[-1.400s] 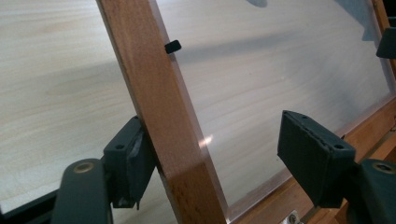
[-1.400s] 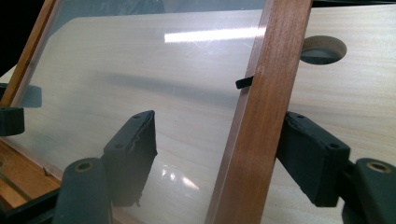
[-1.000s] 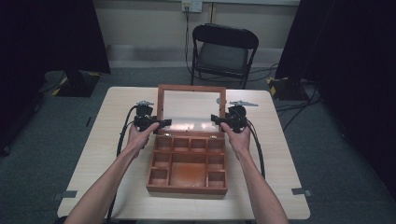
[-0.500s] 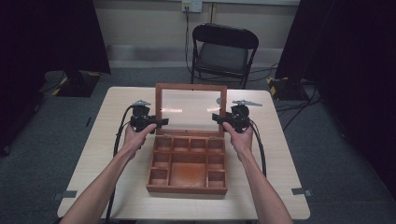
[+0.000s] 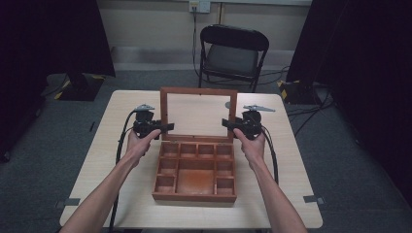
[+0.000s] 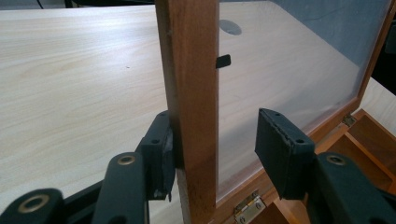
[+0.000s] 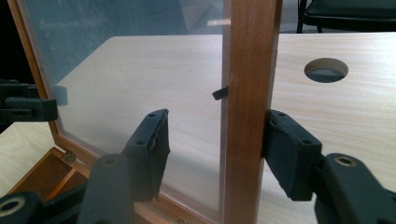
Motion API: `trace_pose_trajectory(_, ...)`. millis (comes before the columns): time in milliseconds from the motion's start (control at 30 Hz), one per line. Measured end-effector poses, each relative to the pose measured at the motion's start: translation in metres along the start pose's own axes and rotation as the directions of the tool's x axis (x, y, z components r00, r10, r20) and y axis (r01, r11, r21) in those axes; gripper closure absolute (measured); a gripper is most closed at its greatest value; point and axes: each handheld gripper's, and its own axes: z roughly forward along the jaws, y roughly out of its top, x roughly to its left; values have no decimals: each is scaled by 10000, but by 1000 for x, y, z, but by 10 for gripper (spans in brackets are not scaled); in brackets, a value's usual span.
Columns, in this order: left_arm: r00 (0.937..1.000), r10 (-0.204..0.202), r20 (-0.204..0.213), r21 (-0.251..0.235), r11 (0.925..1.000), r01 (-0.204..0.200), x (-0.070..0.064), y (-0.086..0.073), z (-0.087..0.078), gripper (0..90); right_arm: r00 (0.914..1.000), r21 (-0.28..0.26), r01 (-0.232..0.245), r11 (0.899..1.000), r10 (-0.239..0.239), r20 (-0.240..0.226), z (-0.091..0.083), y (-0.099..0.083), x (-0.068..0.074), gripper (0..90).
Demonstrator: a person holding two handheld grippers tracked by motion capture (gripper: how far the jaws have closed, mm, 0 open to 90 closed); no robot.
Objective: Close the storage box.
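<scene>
A wooden box (image 5: 194, 182) with several compartments lies open on the table, its glass-paned lid (image 5: 198, 91) standing nearly upright at the back. My left gripper (image 5: 167, 127) straddles the lid's left side rail (image 6: 189, 70); its outer jaw touches the wood, the inner jaw stands apart over the glass, so it is open (image 6: 215, 135). My right gripper (image 5: 227, 123) straddles the right side rail (image 7: 250, 60) the same way, outer jaw against the wood, inner jaw off the glass, open (image 7: 217, 128).
The light wooden table (image 5: 111, 145) has a round cable hole (image 7: 326, 70) behind the lid. A brass hinge (image 6: 246, 210) joins lid and box. A black folding chair (image 5: 233, 51) stands beyond the far edge. Cables trail from both grippers.
The lid has swung up from a backward-leaning slant to nearly upright, and both grippers have risen and moved away from me with its side rails.
</scene>
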Motion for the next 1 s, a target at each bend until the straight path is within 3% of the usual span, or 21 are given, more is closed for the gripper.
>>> trace_pose_trajectory(233,9997,189,148,-71,9998,-188,-2,0,-6,509,9997,-1,230,9997,-230,-49,-8,0,3,462)
trace_pose_trajectory(1000,9963,750,416,-215,9970,-742,-9,-7,-23,506,9992,-99,205,9997,-208,-331,-24,-5,13,487)
